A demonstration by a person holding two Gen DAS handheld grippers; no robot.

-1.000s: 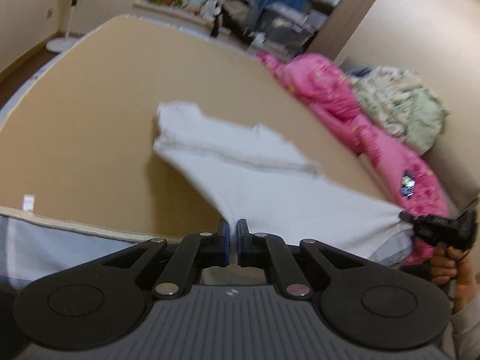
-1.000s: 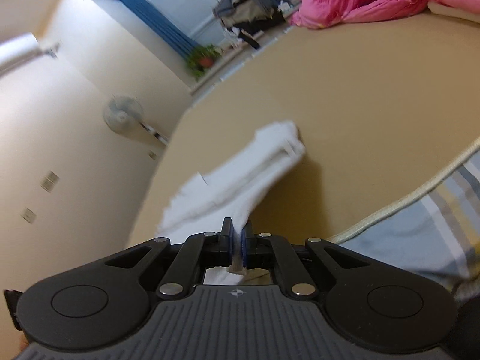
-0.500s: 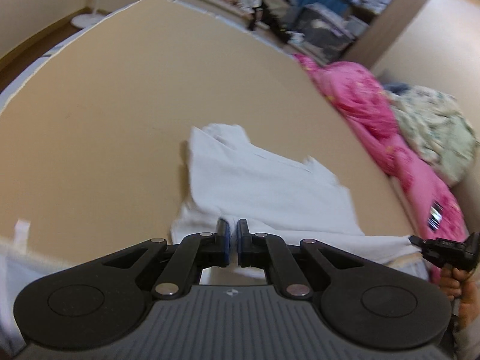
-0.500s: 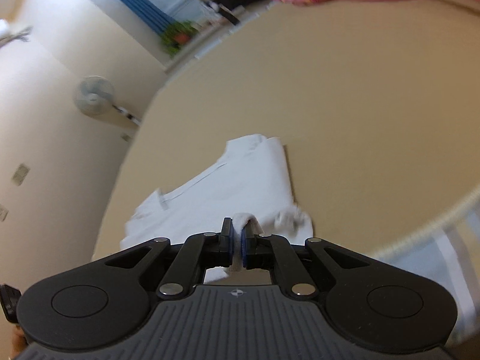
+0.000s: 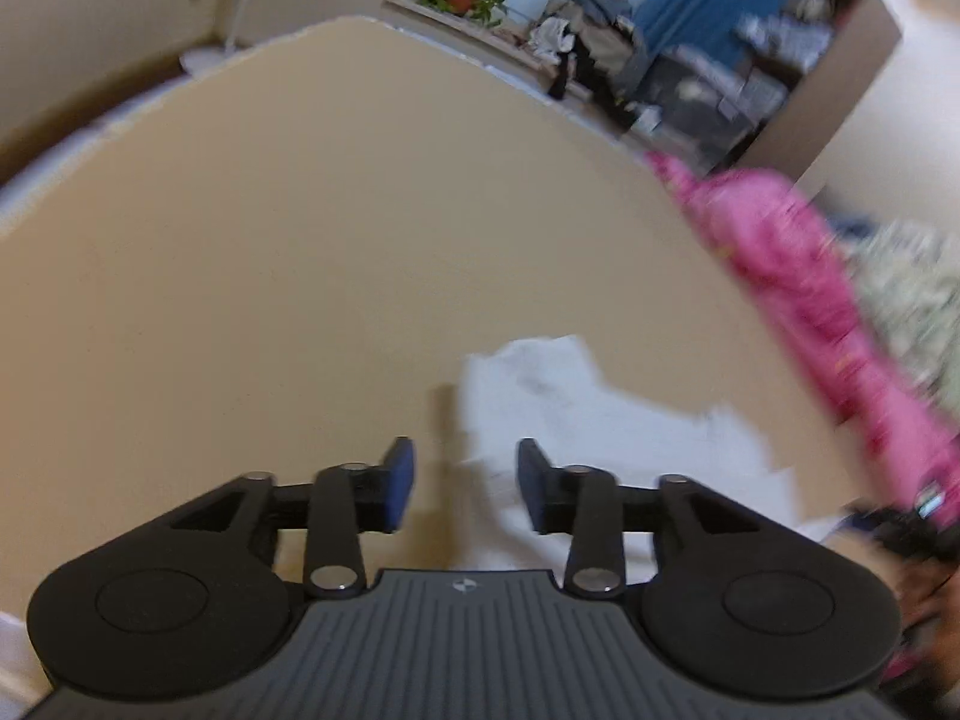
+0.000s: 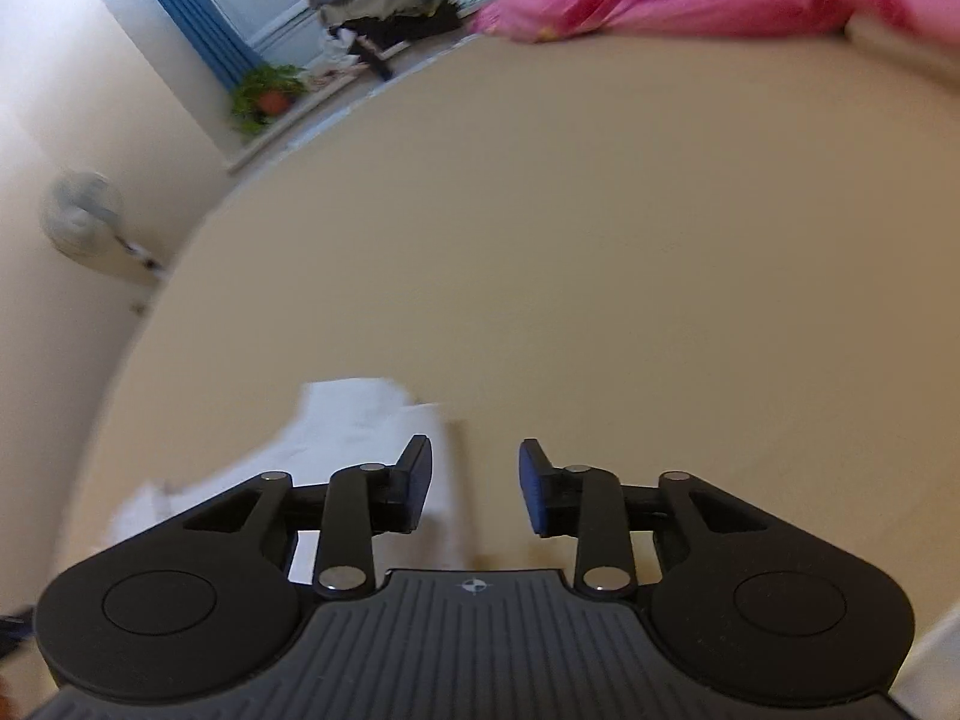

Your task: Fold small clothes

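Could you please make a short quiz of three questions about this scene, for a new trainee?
1. True or false: the left tool presses its pads on the white garment.
2. What lies beside the white garment on the tan surface, toward the right in the left wrist view? A) a pink blanket B) a red towel C) a black bag
3. In the right wrist view, on which side of the right tool does the white garment lie?

Key:
1. False; its jaws are opening and the pads stand apart.
2. A, the pink blanket.
3. On the left side.
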